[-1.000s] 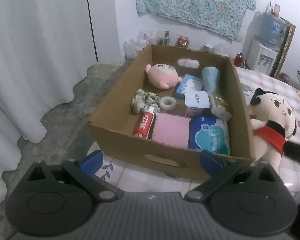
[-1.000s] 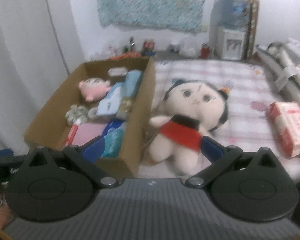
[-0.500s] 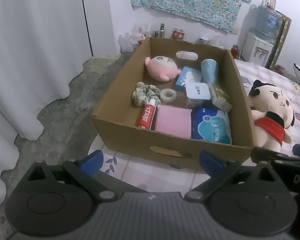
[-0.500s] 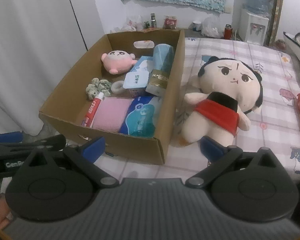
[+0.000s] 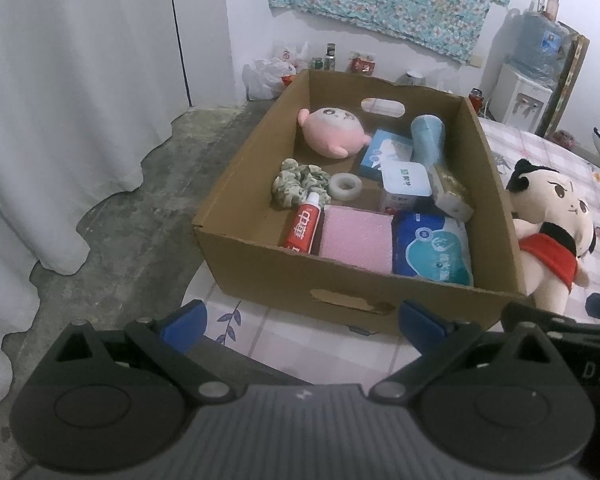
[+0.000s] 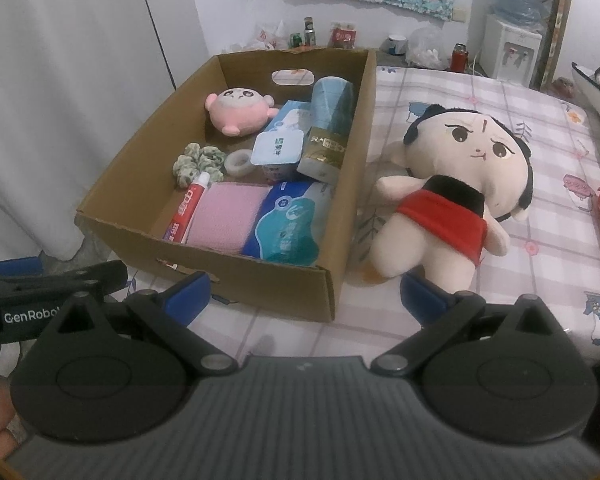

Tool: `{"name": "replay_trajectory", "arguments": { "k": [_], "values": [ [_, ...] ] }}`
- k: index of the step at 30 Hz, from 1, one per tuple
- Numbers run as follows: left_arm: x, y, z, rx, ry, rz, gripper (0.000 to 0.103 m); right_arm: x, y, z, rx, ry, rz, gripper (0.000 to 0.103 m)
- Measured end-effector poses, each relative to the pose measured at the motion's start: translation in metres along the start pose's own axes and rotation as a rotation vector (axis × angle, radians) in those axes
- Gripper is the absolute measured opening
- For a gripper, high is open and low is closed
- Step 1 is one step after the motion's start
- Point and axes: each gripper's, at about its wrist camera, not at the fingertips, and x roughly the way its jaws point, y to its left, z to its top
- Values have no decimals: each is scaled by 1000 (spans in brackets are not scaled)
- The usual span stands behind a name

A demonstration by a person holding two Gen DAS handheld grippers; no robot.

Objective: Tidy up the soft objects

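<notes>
Cardboard fills our left wrist view: the box (image 5: 364, 284) sits a little farther off than half a second ago, and our left gripper (image 5: 300, 316) hangs before its near wall, blue fingers wide apart and empty. Inside, the pink plush (image 5: 332, 132) rests at the far left corner, with the pink cloth (image 5: 358, 238) near the front; smaller packets behind are partly covered by one another. The doll (image 5: 552, 232) lies outside, touching the box's right wall, its legs cut off by the dark body of our right gripper (image 5: 560, 320). From the right wrist, we have drawn back and risen slightly since the earlier frame. Our right gripper (image 6: 304, 294) also stands open, holding nothing; the doll (image 6: 456, 184) lies on the checked sheet (image 6: 548, 264) just ahead of the right fingertip (image 6: 424, 294), apart from it.
</notes>
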Motion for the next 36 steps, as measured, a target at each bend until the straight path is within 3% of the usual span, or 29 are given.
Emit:
{"name": "replay_trajectory", "arguments": {
  "k": [36],
  "values": [
    [1, -5, 0, 25, 5, 19, 102, 4, -9, 0, 29, 16, 8, 102]
  ]
}}
